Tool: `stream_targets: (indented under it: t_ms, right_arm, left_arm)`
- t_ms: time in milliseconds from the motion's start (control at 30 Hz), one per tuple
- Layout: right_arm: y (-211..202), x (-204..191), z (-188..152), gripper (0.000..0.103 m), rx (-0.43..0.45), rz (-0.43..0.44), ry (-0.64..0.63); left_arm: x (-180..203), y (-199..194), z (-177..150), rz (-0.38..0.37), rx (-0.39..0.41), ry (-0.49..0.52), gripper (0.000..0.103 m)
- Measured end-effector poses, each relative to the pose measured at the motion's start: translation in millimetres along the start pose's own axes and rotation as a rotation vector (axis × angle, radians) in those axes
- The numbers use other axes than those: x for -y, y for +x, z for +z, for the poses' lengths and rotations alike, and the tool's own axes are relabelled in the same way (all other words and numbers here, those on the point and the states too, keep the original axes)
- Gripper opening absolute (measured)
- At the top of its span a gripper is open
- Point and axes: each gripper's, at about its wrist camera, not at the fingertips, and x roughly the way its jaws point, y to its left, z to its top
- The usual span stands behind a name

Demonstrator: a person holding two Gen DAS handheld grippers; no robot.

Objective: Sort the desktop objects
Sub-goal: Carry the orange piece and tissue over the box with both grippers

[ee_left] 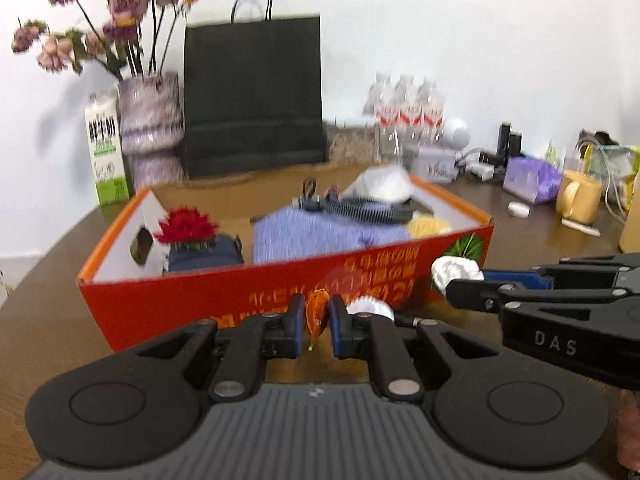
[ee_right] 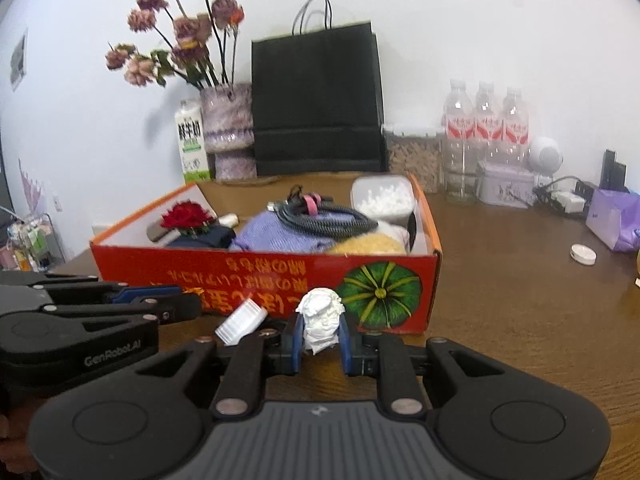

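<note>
The left gripper has its jaws pinching an orange candy; the right gripper clamps a crumpled tissue (red box just ahead).

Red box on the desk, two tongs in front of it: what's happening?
Desk sorting by a person with handheld tongs. The left tongs grip an orange wrapped candy; the right tongs grip a crumpled white paper wad. Both sit just short of the red box, already holding cables and cloth. A white cap lies between them.

red box wall blocks ahead; bare table rightward.
</note>
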Motion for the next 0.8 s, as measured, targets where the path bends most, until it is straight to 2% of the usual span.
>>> stream_targets:
  t_ms: [367,567,800]
  right_arm:
    - [-8.9,-29.2,14.5,0.017,0.115,0.014,-0.008]
    - [-5.2,-55.9,30.3,0.017,0.164,0.026,-0.051]
    - [14.6,-81.9,63.5,0.017,0.189,0.048,-0.062]
  left_arm:
    - [-13.0,-18.0,13.7,0.030,0.101,-0.048,0.014]
    - [-25.2,-30.6,27.9,0.091,0.191,-0.052,0.014]
    - [-60.3,-18.4,54.9,0.160,0.237,-0.079,0.014]
